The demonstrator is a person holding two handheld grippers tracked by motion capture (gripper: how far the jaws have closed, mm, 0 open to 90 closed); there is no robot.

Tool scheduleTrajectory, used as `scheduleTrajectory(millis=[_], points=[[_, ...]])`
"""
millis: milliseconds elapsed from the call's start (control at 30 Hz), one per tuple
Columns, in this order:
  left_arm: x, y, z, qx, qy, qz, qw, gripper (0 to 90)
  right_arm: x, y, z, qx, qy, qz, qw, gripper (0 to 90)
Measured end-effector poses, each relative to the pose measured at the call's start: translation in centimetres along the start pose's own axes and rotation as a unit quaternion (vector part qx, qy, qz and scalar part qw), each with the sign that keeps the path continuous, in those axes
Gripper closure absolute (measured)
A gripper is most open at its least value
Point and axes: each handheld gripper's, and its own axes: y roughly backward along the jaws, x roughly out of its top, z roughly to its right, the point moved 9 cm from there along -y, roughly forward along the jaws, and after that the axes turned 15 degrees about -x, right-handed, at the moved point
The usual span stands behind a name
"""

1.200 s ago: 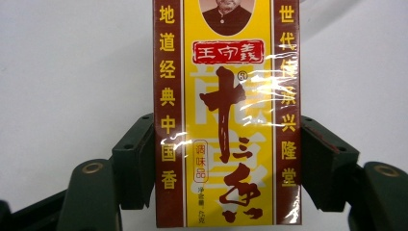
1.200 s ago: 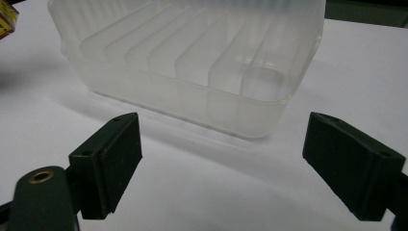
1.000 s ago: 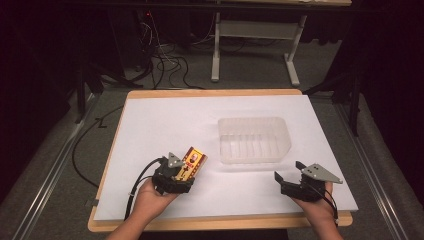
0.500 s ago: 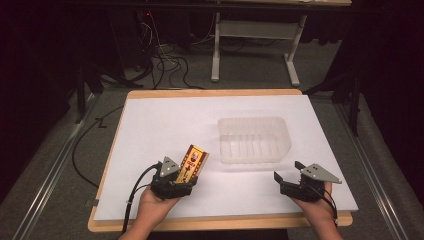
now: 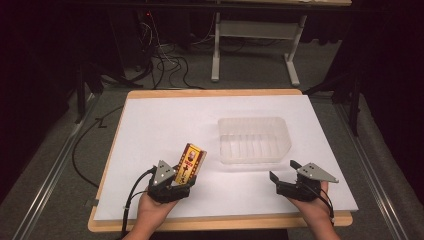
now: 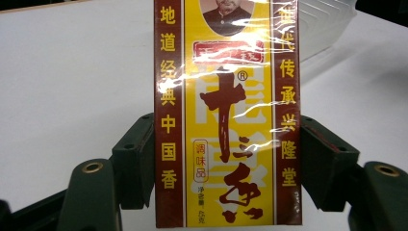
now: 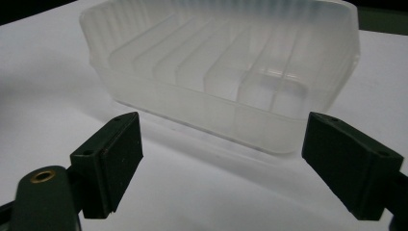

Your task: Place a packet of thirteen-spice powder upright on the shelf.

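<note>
A yellow and dark red seasoning box (image 5: 190,162) with Chinese print, wrapped in clear film, is held at the front left of the table. My left gripper (image 5: 183,179) is shut on its lower end. In the left gripper view both jaws press the sides of the box (image 6: 226,120), which stands upright between them in the left gripper (image 6: 226,149). My right gripper (image 5: 284,171) rests near the front right edge, open with nothing between its fingers. In the right gripper view the open gripper (image 7: 223,132) faces the clear tub.
A clear ribbed plastic tub (image 5: 254,140) sits empty right of centre, its near wall (image 7: 202,103) a short way beyond the right jaws. White paper (image 5: 160,125) covers the wooden table. Cables and a desk frame (image 5: 255,35) lie on the floor behind.
My left hand has drawn back slightly toward the front edge with the box in its jaws. The right gripper has stayed where it was.
</note>
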Motion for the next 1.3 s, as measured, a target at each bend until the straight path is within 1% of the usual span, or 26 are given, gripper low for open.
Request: scheduleTrajectory(millis=[133, 200, 333, 467, 567, 667, 800, 833, 867, 900, 933, 1067, 1133, 1300], points=[[-0.1, -0.4, 0.5, -0.003, -0.009, -0.003, 0.9999, 32.5, 0.4, 0.0, -0.9, 0.009, -0.005, 0.004, 0.9999, 14.6], [-0.1, -0.6, 0.7, -0.010, -0.009, -0.007, 0.9999, 32.5, 0.7, 0.1, -1.4, 0.014, -0.004, 0.008, 0.9999, 14.9], [-0.2, -0.9, 0.8, -0.012, -0.014, -0.011, 0.9998, 32.5, 1.0, -0.1, -2.4, 0.022, 0.001, 0.006, 0.9997, 15.0], [0.0, -0.9, 1.0, -0.008, -0.017, -0.005, 0.9998, 32.5, 1.7, -0.4, -3.6, 0.033, 0.000, 0.011, 0.9994, 15.1], [0.0, -1.1, 1.1, -0.008, -0.017, -0.002, 0.9998, 32.5, 2.4, -0.4, -4.9, 0.050, -0.010, 0.010, 0.9986, 15.2], [0.1, -1.2, 1.1, -0.007, -0.020, -0.004, 0.9998, 32.5, 2.9, -0.5, -6.1, 0.059, -0.003, 0.012, 0.9982, 15.5], [0.3, -1.3, 1.2, -0.005, -0.020, 0.002, 0.9998, 32.5, 3.3, -0.8, -7.2, 0.065, -0.001, 0.012, 0.9978, 15.5], [0.3, -1.3, 1.2, -0.005, -0.020, 0.003, 0.9998, 32.5, 3.6, -1.0, -7.7, 0.067, 0.005, 0.015, 0.9976, 15.5], [0.3, -1.3, 1.2, -0.005, -0.021, 0.004, 0.9998, 32.5, 3.6, -1.0, -7.7, 0.067, 0.005, 0.015, 0.9976, 15.5], [0.3, -1.4, 1.2, -0.004, -0.023, 0.004, 0.9997, 32.5, 3.8, -1.2, -8.2, 0.072, 0.006, 0.015, 0.9973, 15.4], [0.3, -1.4, 1.2, -0.004, -0.023, 0.005, 0.9997, 32.5, 3.8, -1.2, -8.2, 0.072, 0.006, 0.015, 0.9973, 15.4], [0.5, -1.6, 1.3, -0.004, -0.022, 0.011, 0.9997, 32.5, 4.4, -1.4, -8.9, 0.076, 0.010, 0.020, 0.9969, 15.4], [0.7, -1.7, 1.4, -0.007, -0.017, 0.013, 0.9997, 32.5, 4.7, -1.5, -9.3, 0.078, 0.010, 0.023, 0.9966, 15.4], [0.9, -2.1, 1.6, -0.010, -0.017, 0.015, 0.9997, 32.5, 5.5, -1.7, -10.3, 0.091, 0.012, 0.030, 0.9953, 15.6]])
